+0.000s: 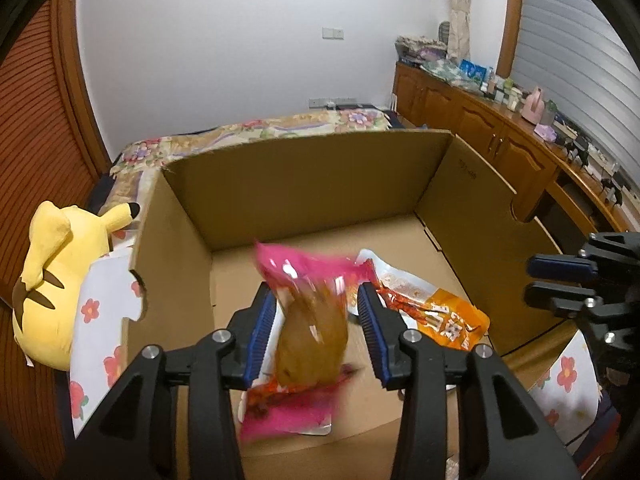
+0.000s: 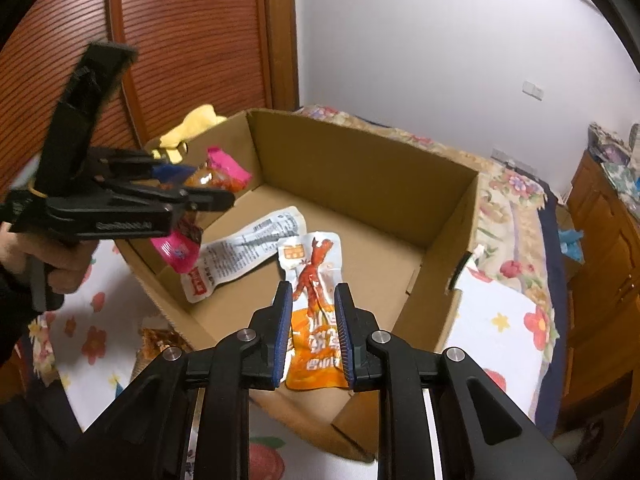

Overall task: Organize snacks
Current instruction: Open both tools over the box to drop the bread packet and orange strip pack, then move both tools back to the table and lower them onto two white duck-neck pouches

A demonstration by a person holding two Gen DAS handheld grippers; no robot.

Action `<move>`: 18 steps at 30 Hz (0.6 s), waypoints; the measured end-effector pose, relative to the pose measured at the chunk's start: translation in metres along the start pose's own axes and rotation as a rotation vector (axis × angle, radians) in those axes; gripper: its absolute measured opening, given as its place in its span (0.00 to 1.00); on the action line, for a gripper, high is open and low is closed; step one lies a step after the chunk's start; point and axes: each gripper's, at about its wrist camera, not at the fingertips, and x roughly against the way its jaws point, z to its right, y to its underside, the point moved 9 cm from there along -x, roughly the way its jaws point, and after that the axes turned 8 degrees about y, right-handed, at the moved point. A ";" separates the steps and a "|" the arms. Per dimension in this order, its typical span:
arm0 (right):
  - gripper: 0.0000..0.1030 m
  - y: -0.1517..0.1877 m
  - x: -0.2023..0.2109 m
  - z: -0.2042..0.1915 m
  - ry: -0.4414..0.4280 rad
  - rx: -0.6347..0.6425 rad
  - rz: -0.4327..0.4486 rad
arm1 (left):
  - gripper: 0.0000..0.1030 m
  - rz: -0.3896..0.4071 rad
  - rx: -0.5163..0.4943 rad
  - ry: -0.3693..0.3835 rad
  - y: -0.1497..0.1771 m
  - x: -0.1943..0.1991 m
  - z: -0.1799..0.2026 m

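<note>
One pink snack packet (image 1: 308,312), blurred, between spread left jaws; right jaws empty, narrow gap.

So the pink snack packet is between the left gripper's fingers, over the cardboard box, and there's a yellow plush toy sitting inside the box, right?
Not quite. The yellow plush toy lies outside the cardboard box, beside its wall, as the left wrist view shows. The rest holds: the pink snack packet is between the left gripper's fingers, over the box.
</note>
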 end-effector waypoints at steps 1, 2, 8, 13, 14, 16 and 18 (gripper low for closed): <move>0.19 -0.001 0.004 0.000 -0.002 -0.008 0.007 | 0.46 0.010 0.002 -0.003 -0.001 0.003 -0.001; 0.19 -0.002 0.008 0.001 0.002 -0.011 0.014 | 0.46 0.015 0.002 -0.002 -0.002 0.006 -0.001; 0.21 -0.007 0.034 0.001 0.036 -0.025 0.054 | 0.47 0.058 -0.007 0.019 0.001 0.034 0.004; 0.24 -0.005 0.063 -0.008 0.058 -0.030 0.090 | 0.52 0.093 -0.048 0.028 0.016 0.066 0.018; 0.25 -0.003 0.068 -0.010 0.060 -0.031 0.095 | 0.52 0.099 -0.057 0.032 0.022 0.073 0.022; 0.26 0.001 0.080 -0.017 0.067 -0.035 0.106 | 0.54 0.104 -0.070 0.038 0.031 0.082 0.028; 0.29 0.009 0.090 -0.022 0.068 -0.047 0.112 | 0.54 0.107 -0.084 0.051 0.045 0.092 0.036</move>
